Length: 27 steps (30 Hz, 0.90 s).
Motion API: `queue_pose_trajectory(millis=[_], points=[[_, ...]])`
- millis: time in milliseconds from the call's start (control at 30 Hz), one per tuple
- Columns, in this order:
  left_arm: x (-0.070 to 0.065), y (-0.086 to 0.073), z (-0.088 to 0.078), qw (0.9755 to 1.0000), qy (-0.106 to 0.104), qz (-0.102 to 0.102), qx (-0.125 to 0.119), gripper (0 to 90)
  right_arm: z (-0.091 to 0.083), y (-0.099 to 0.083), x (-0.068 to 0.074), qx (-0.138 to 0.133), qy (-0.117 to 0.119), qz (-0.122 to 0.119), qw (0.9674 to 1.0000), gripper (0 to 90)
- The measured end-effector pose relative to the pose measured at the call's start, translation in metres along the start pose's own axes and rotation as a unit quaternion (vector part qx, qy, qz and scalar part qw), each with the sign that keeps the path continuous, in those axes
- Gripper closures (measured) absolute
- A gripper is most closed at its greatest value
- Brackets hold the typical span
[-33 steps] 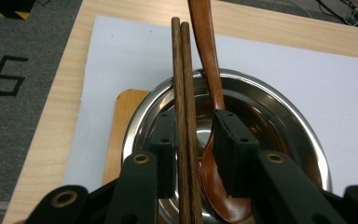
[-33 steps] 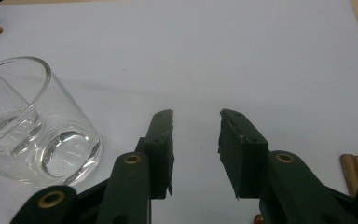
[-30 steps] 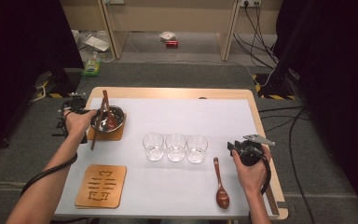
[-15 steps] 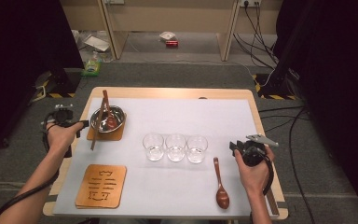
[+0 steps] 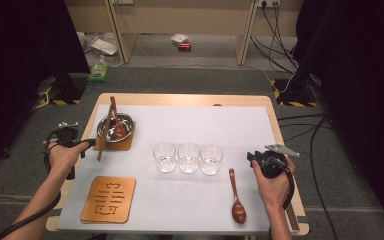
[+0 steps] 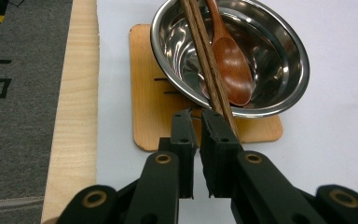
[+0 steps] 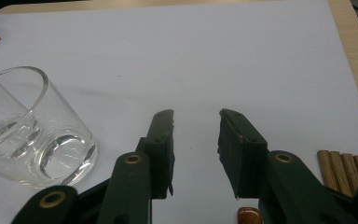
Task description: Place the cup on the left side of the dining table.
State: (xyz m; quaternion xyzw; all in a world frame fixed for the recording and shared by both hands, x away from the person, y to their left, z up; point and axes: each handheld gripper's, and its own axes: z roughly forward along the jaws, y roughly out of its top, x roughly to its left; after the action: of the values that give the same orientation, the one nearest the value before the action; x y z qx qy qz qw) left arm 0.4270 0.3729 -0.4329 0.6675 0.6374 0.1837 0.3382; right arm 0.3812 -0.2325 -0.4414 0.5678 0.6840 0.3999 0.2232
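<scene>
The left gripper is seen with its 2 black jaws drawn almost together, only a thin gap being left; they have just been closing, and nothing is held between them. Its tips are placed just before the near rim of the steel bowl, over the wooden coaster on which the bowl stands. The pair of wooden chopsticks is laid across the bowl, and its near end passes just beside the right jaw; whether it is touched cannot be told. A wooden spoon is lying inside the bowl, beside the chopsticks. In the high view the left gripper is found at the left of the bowl, at the table's left edge.

The right gripper is held with its jaws clearly apart and empty above the white mat. From the bowl it is far to the right, past the row of 3 glasses. A second wooden spoon is lying on the mat between the glasses and the right gripper. A second coaster with cut-out lines is lying in front of the bowl, nearer to the person.
</scene>
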Motion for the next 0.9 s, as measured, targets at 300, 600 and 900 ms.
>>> queue_pose_trajectory(millis=[300,600,900], points=[[0.0,-0.005,-0.003,1.0,-0.001,0.007,0.002,83.3,-0.001,0.001,0.0,0.0,-0.002,0.001,1.0,65.7],[-0.001,-0.01,-0.003,0.9999,-0.001,0.011,0.004,83.8,-0.002,0.001,0.0,-0.001,-0.003,0.0,1.0,65.7],[-0.003,-0.015,0.002,0.9996,-0.001,0.021,0.018,84.3,-0.003,0.001,-0.002,0.0,-0.003,0.003,1.0,65.7]])
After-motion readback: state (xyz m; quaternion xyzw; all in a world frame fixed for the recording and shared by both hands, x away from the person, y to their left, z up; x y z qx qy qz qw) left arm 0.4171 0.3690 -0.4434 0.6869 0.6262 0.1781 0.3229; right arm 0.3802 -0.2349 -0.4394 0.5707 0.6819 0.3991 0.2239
